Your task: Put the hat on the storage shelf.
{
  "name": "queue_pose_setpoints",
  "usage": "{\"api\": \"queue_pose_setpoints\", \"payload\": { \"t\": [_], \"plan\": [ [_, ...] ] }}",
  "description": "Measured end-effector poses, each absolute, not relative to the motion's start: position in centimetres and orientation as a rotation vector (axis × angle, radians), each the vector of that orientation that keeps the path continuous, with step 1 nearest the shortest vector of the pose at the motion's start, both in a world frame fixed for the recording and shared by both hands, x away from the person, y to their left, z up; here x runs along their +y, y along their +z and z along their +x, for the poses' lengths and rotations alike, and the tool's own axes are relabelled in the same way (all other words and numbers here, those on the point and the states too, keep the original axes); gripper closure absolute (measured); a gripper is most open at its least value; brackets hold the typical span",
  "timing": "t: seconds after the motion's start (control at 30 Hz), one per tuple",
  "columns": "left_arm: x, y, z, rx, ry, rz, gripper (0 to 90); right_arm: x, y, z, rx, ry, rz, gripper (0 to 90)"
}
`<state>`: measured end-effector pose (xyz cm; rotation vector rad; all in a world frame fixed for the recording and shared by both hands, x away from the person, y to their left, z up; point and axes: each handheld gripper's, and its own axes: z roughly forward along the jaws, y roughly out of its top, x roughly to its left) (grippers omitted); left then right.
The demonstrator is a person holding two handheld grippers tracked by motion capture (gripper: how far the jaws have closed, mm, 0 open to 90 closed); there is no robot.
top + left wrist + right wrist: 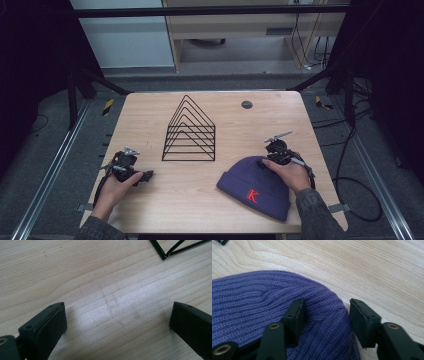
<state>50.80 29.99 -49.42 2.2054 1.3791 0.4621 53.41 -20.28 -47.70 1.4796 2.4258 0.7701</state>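
Note:
A purple knit beanie (250,182) with a red K lies flat on the near right of the wooden table (200,200). My right gripper (267,159) is lowered onto its far rim. In the right gripper view, the beanie (262,297) bulges up between the jaws of that gripper (325,305). One jaw digs into the knit and the other stands at the rim's outer edge, and the fabric is not pinched. My left gripper (147,176) rests on the table's near left. Its jaws (117,307) stand wide open over bare wood.
A black wire rack (190,132) of triangular dividers stands at the table's middle; one of its corners (163,256) reaches into the left gripper view. A small dark round disc (246,104) sits near the far edge. Cables trail on the floor at right.

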Motion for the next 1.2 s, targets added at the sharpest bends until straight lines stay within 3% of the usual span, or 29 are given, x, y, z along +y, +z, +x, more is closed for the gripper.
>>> {"api": "queue_pose_setpoints", "payload": {
  "t": [0.43,0.73,1.2],
  "plan": [
    [30.0,-49.4,50.8,1.378,0.460,2.208,0.0,-20.4,-47.6,52.9,2.428,0.819,1.439,73.3],
    [30.0,-49.4,50.8,1.376,0.460,2.208,0.0,-20.3,-46.8,52.2,2.424,0.844,1.398,77.3],
    [30.3,-48.5,50.6,1.302,0.441,2.169,3.3,-20.4,-41.7,48.5,2.362,1.035,1.211,77.9]
  ]
}}
